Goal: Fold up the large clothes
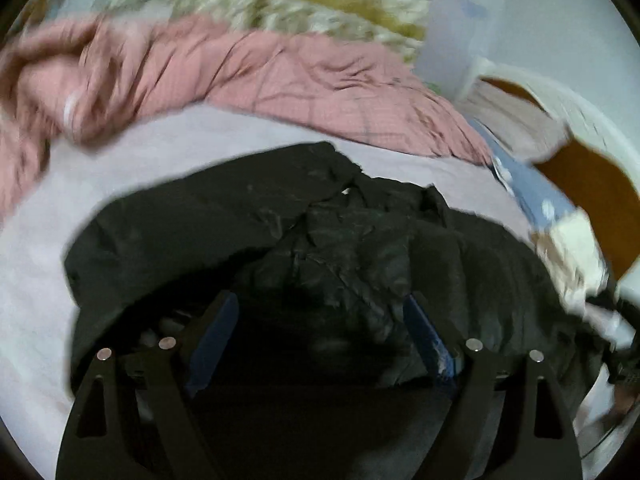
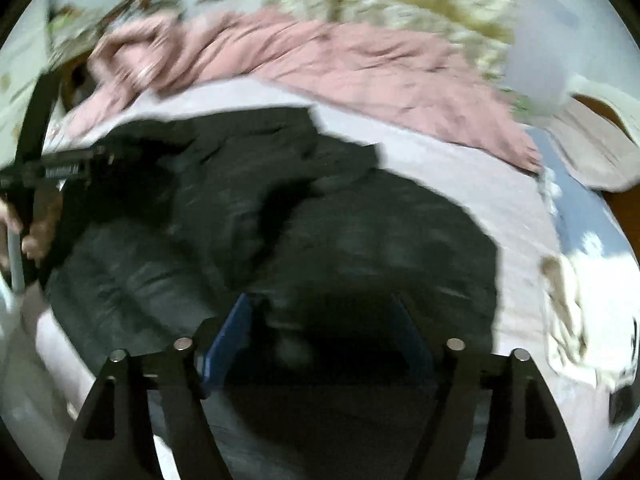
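my left gripper (image 1: pixel 320 320): jaws wide, nothing pinched | my right gripper (image 2: pixel 324 320): jaws spread, empty (view blurred) | black jacket (image 1: pixel 280 232): crumpled mid-bed on the pale sheet (image 1: pixel 32 280), below both | pink blanket (image 1: pixel 240 68): bunched toward far edge

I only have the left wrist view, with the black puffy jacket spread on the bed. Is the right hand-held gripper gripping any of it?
Observer: No. The right wrist view shows the right hand-held gripper open above the black puffy jacket, with nothing clamped.
Reviewer: Does that view show the left hand-held gripper from outside?
Observer: Yes, at its left edge. The left hand-held gripper reaches over the jacket's left part, and a hand shows just below it.
Reviewer: Where does the jacket's right side end?
Observer: On the pale lilac bed sheet, short of the blue spotted cloth.
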Demonstrator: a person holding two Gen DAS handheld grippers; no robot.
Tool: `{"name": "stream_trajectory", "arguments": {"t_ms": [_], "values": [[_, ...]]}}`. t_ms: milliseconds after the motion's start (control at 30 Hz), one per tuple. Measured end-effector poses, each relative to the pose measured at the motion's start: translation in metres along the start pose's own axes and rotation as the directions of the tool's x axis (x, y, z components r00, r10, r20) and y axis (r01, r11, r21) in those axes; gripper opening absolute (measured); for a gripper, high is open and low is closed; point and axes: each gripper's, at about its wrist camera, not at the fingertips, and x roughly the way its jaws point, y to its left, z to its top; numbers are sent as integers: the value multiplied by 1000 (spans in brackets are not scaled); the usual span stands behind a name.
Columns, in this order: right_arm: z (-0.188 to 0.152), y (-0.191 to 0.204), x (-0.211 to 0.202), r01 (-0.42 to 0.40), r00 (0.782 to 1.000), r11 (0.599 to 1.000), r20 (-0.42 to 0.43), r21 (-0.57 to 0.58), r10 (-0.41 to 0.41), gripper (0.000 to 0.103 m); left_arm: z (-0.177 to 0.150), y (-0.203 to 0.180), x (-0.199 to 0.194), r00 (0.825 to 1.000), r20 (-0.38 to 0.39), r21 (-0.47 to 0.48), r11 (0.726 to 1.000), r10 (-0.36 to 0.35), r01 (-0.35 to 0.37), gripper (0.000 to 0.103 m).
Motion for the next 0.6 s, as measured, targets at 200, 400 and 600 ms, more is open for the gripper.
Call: {"name": "stream_trajectory", "arguments": {"t_ms": [200,400,600], "values": [[-15,-60,23,69,996,987,-58,143,-62,78,0,8,32,996,-84,-72,996,37,-43,83],[-18,-90,41,27,998,967,-58,253,-13,78,1,10,59,987,-150,-31,997,65,-70,83],[-15,-89,69,9,996,962,-87,272,15,78,-5,-6,60,985,-129,84,991,110,-100,23]]}}
